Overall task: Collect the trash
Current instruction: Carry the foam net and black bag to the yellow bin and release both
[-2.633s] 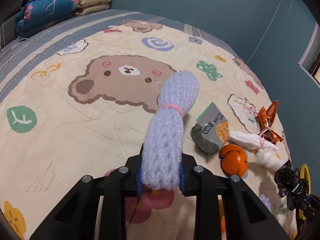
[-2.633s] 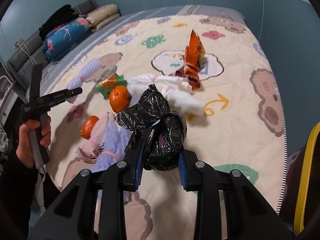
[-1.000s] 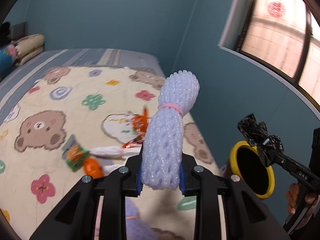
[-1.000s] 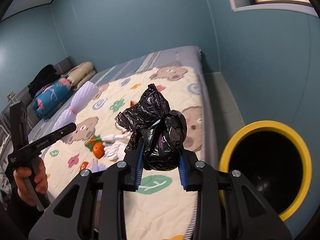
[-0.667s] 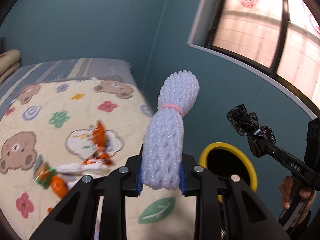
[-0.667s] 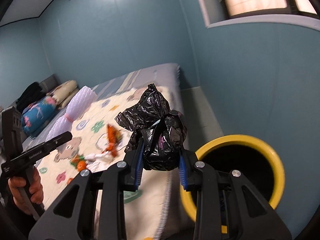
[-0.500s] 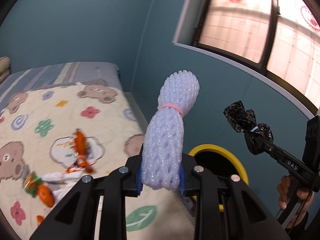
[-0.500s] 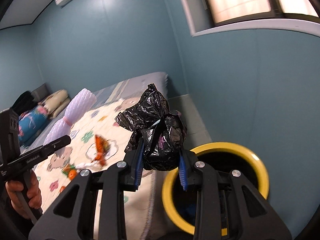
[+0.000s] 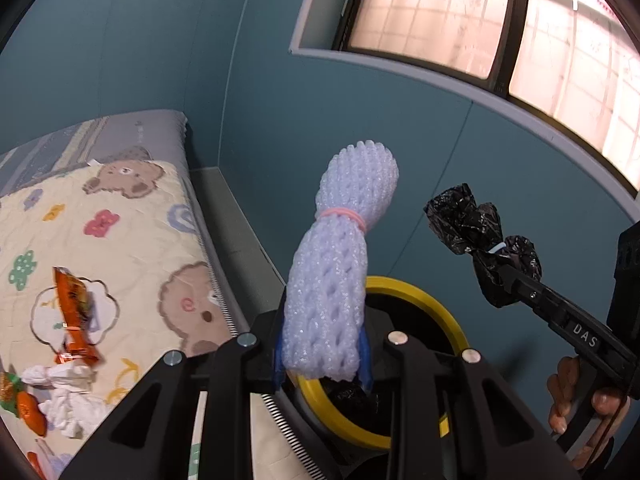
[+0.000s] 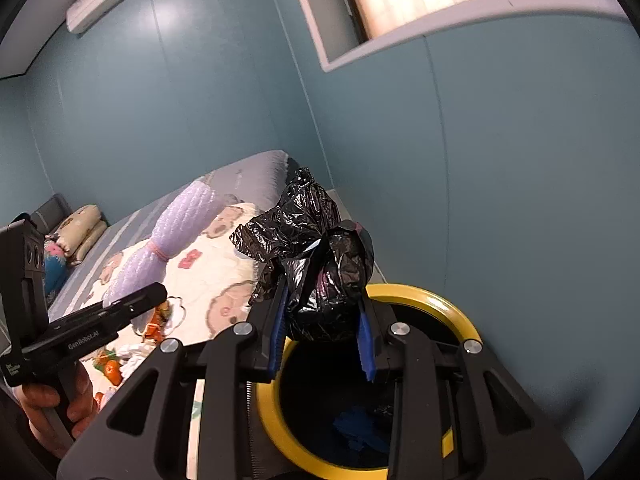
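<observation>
Left gripper [image 9: 323, 364] jaws clamp the foam net roll [image 9: 340, 264], right gripper [image 10: 322, 344] jaws clamp the black bag [image 10: 320, 256], both above the yellow-rimmed bin [image 10: 424, 292] just beside the bed edge [image 9: 216, 280]

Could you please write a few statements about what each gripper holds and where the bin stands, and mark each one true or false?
1. The left gripper holds a foam net. True.
2. The right gripper is open and holds nothing. False: it is shut on a black bag.
3. The bin has a yellow rim. True.
4. The bin stands on the bed. False: it stands on the floor beside the bed.
5. An orange wrapper lies on the bed. True.
</observation>
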Demonstrator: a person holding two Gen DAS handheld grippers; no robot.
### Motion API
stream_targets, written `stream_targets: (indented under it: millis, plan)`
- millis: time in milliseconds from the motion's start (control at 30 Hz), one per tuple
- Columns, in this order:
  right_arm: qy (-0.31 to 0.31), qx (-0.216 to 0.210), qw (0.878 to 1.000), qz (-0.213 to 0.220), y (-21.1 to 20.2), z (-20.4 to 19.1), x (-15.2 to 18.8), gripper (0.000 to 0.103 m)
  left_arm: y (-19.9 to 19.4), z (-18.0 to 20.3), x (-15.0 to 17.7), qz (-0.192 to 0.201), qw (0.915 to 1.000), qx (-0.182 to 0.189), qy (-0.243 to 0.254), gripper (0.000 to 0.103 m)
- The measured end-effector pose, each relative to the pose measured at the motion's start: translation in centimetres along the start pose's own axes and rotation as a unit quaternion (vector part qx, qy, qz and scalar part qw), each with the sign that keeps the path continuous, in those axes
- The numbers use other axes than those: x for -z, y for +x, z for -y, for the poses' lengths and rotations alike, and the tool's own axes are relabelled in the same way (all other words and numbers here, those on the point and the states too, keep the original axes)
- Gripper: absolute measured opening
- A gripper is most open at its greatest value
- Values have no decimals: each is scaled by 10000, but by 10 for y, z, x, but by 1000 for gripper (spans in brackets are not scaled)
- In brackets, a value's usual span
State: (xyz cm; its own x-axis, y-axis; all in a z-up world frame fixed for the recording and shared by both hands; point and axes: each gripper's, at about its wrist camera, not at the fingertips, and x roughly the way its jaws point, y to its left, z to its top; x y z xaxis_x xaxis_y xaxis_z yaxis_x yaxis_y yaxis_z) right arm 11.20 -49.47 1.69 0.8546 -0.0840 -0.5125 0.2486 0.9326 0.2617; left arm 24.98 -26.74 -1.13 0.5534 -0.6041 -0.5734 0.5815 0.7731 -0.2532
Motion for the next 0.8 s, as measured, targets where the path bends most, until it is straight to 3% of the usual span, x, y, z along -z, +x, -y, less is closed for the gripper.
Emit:
stream_targets:
  millis: [400, 600, 700, 800]
  plan:
    - [379, 201, 9983, -400, 45, 40, 20, 29, 76, 11, 23, -702, 9973, 178, -139, 26]
    - [478, 332, 9974, -434, 54, 50, 21, 34, 93, 18, 29, -813, 9963, 233, -115, 27]
    - [536, 367, 9970, -418, 54, 56, 21, 37, 95, 21, 28, -809, 9961, 315, -171, 33]
    - [531, 443, 9969, -367, 49, 56, 21, 44, 93, 24, 28, -780, 9960, 374, -205, 48]
